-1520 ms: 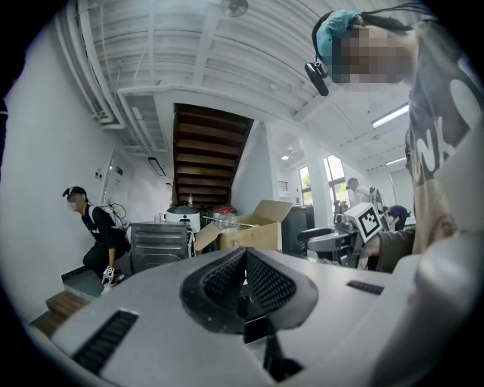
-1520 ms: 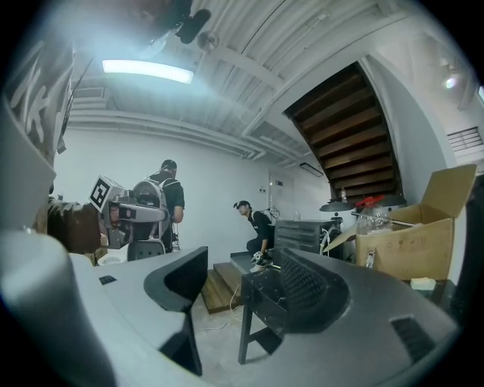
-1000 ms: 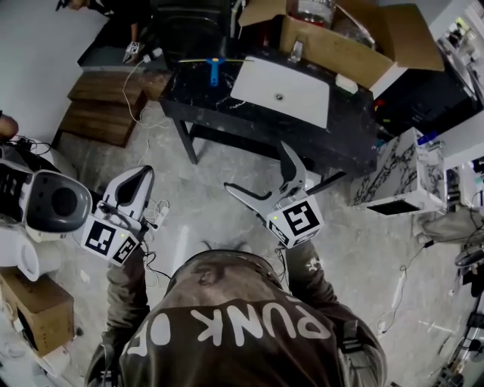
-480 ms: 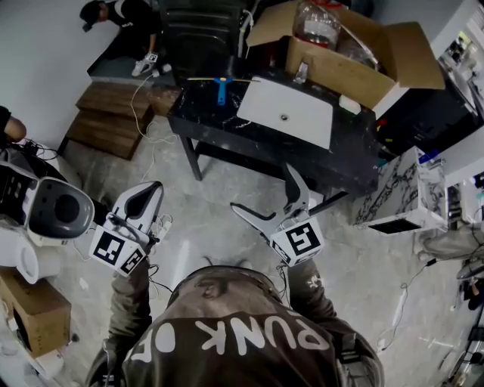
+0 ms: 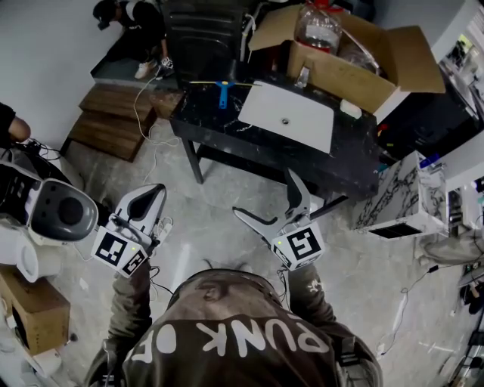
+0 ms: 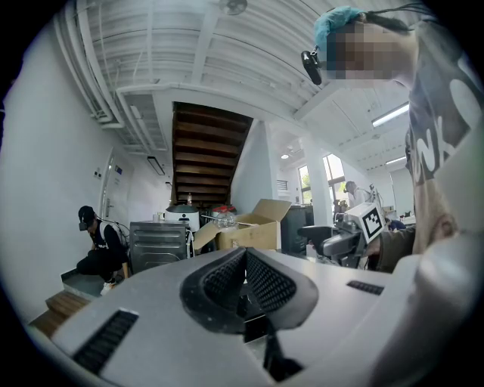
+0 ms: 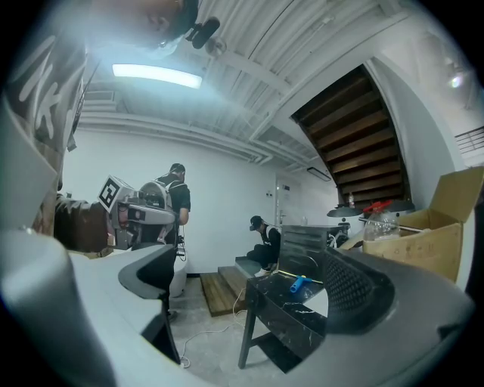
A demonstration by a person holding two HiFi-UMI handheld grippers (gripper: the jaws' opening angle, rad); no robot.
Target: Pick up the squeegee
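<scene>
The squeegee (image 5: 221, 91), with a blue handle and a thin yellowish blade, lies on the far left end of a black marble table (image 5: 227, 128); its blue handle (image 7: 300, 284) also shows in the right gripper view. Both grippers hang over the floor, well short of the table. My left gripper (image 5: 153, 193) is shut with nothing in it, its ribbed pads (image 6: 261, 281) pressed together. My right gripper (image 5: 266, 198) is open and empty, one jaw to each side, and it faces the table (image 7: 291, 314).
A white sink (image 5: 287, 116) is set into the tabletop, with an open cardboard box (image 5: 355, 49) behind it. Wooden steps (image 5: 106, 113) and a seated person (image 5: 140, 15) are at the back left. A white appliance (image 5: 57, 212) stands left, a marble cabinet (image 5: 408, 185) right. Cables trail on the floor.
The table and squeegee have slid a little lower in the head view as the person moved nearer. Both grippers keep their poses, left shut and right open.
</scene>
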